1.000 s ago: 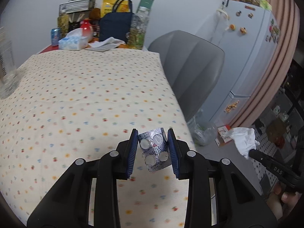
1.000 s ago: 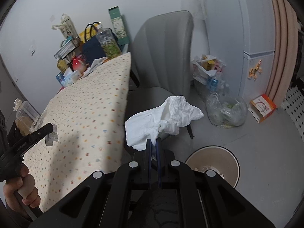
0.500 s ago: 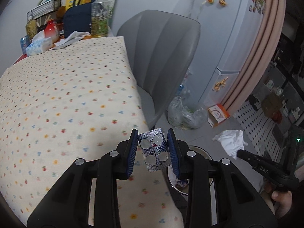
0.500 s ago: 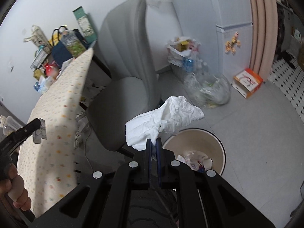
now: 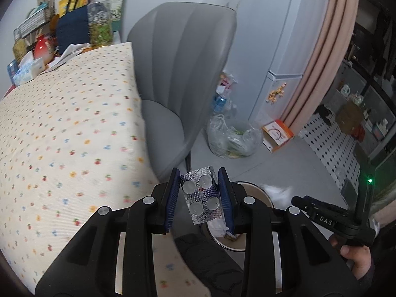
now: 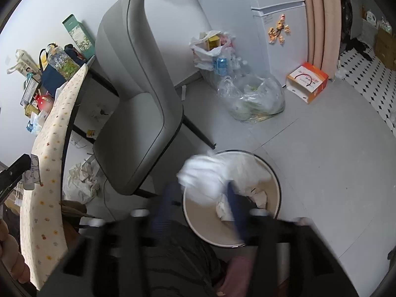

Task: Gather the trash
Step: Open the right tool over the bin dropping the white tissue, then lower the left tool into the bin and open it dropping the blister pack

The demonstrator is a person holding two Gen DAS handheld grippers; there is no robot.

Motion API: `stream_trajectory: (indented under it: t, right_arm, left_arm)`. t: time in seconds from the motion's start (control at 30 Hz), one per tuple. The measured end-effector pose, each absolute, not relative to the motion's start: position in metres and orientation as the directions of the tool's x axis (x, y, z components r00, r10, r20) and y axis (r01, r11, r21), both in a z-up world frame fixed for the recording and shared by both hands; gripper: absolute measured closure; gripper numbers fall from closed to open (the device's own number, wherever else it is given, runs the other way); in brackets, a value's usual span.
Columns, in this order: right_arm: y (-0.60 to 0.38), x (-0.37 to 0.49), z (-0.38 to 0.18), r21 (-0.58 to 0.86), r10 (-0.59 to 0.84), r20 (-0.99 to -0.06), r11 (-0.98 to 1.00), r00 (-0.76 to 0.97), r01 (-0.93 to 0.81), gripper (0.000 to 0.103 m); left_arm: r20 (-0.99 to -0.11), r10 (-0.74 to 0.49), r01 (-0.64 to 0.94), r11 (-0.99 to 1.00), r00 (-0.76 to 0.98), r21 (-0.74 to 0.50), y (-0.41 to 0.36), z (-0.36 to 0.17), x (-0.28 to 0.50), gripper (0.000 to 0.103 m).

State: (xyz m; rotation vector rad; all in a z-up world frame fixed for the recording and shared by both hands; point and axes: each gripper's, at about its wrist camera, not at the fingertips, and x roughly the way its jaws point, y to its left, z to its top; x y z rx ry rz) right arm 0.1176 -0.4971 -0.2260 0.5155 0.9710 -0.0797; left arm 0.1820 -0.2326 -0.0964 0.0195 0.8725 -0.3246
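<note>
My left gripper [image 5: 199, 199] is shut on a silver pill blister pack [image 5: 201, 198] and holds it past the table's edge, above the floor. My right gripper [image 6: 200, 199] has its jaws spread open over the round cream trash bin [image 6: 272, 170]. A crumpled white tissue [image 6: 203, 170], blurred, is loose between the fingers over the bin's mouth. The bin holds other paper trash. The bin's rim also shows in the left wrist view [image 5: 250, 185], with the right gripper's tip [image 5: 300, 201] beside it.
A grey chair [image 6: 138, 94] stands between the table with a dotted cloth [image 5: 66, 133] and the bin. A clear plastic bag [image 6: 255, 99], a white bag of bottles [image 6: 212, 52], an orange box [image 6: 307, 79] and a fridge [image 6: 277, 19] stand beyond.
Both grippers swung from the table toward the floor bin. My right gripper was shut on the tissue and has opened; the tissue is dropping free. The left still holds the blister pack.
</note>
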Motion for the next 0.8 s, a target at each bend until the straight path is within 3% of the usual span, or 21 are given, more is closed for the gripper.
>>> stream_trajectory:
  t: [0.63, 0.77, 0.8]
  right_arm:
    - [-0.551, 0.082, -0.222, 0.404, 0.115, -0.789, 0.838, 0.603, 0.368, 0.046]
    - [-0.566, 0.075, -0.219, 0.406, 0.096, -0.787, 0.825, 0.61, 0.393, 0.044]
    - [-0.567, 0.076, -0.218, 0.405, 0.093, -0.788, 0.823, 0.609, 0.398, 0.043]
  left_arm:
    - [-0.81, -0.344, 0.446, 0.888, 0.475, -0.115, -0.329, -0.126, 0.183, 0.071]
    - [-0.826, -0.371, 0.481, 0.865, 0.426, -0.141, -0.351, -0.134, 0.183, 0.069]
    - [-0.826, -0.384, 0.49, 0.858, 0.412, -0.155, -0.355, -0.135, 0.183, 0.061]
